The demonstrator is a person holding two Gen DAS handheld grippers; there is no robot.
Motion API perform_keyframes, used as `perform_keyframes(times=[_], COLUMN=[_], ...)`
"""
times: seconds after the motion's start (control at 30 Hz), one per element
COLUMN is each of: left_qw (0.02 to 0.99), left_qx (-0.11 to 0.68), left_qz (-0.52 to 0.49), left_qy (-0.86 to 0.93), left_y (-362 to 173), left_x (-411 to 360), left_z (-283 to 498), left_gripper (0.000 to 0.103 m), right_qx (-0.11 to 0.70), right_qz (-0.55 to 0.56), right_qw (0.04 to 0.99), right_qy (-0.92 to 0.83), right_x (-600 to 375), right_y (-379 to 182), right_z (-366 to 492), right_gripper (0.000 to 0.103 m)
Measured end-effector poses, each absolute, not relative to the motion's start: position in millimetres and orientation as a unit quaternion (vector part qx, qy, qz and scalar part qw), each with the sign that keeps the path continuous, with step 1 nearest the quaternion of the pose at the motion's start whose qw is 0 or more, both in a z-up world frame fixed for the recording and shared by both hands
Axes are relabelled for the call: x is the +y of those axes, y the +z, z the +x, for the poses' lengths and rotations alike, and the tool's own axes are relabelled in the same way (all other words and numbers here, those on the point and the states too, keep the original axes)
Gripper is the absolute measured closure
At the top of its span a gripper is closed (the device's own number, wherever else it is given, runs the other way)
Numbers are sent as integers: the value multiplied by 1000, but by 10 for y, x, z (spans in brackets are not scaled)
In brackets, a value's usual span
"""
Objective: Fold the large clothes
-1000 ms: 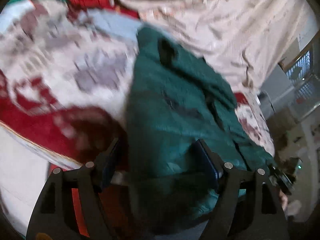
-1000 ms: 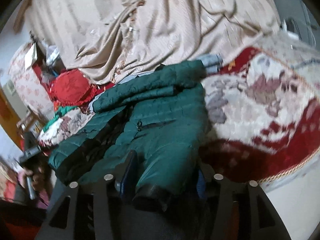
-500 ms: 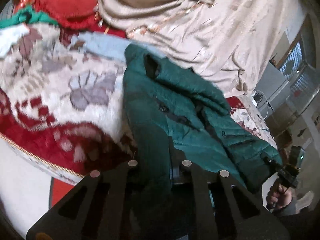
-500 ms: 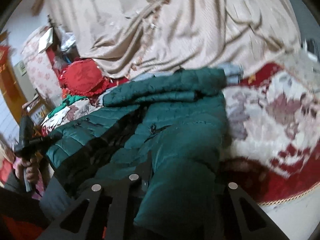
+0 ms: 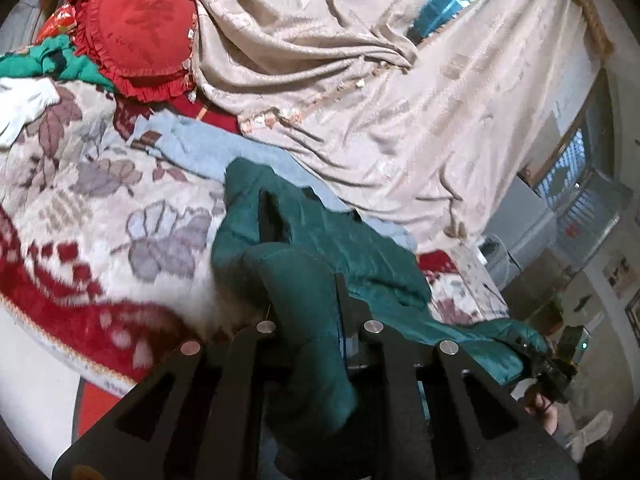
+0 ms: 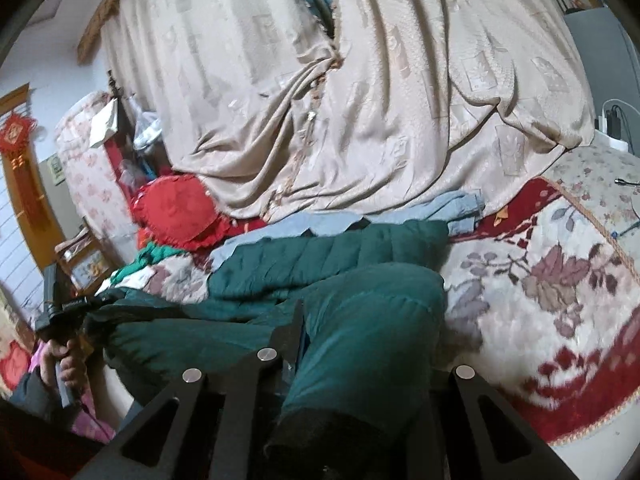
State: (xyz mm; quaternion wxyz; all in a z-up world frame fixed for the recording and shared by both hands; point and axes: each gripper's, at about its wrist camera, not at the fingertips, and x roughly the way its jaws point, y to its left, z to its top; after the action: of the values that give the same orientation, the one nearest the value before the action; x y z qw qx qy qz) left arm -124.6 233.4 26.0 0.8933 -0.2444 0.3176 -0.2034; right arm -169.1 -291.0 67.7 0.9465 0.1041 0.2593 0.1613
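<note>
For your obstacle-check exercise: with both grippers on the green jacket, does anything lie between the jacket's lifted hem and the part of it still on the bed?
Nothing visible does. The left gripper and right gripper each pinch the green jacket, whose upper half lies bare on the patterned blanket. The red cushion and blue garment lie beyond it.

Beige curtains (image 6: 360,100) are hanging behind the bed (image 6: 560,288), draping onto its red floral blanket (image 5: 80,208). A red cushion (image 5: 140,28) is lying at the head. Daylight is coming through a window (image 5: 568,164); a wooden door (image 6: 28,184) is standing opposite.
</note>
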Motion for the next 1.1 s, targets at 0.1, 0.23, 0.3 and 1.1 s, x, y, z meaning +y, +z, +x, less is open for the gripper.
perform_keyframes(times=[0.1, 0.23, 0.3, 1.1], left_qw=[896, 905, 912, 899], left_qx=[313, 292, 279, 402], left_qz=[-252, -256, -248, -173], left_qy=[-191, -174, -170, -30], left_y=[339, 528, 650, -547], left_x=[2298, 2214, 2138, 1665], left_z=[-1016, -748, -618, 1427], left_gripper=[92, 92, 92, 87], right_qx=[254, 243, 240, 368], right_qz=[113, 130, 135, 147], right_qw=[951, 955, 956, 918], right_qy=[139, 106, 95, -17], right_x=[-2893, -2892, -2905, -2783], right_y=[764, 878, 930, -278], right_z=[-1412, -1074, -925, 1251], right_gripper=[87, 87, 87, 83])
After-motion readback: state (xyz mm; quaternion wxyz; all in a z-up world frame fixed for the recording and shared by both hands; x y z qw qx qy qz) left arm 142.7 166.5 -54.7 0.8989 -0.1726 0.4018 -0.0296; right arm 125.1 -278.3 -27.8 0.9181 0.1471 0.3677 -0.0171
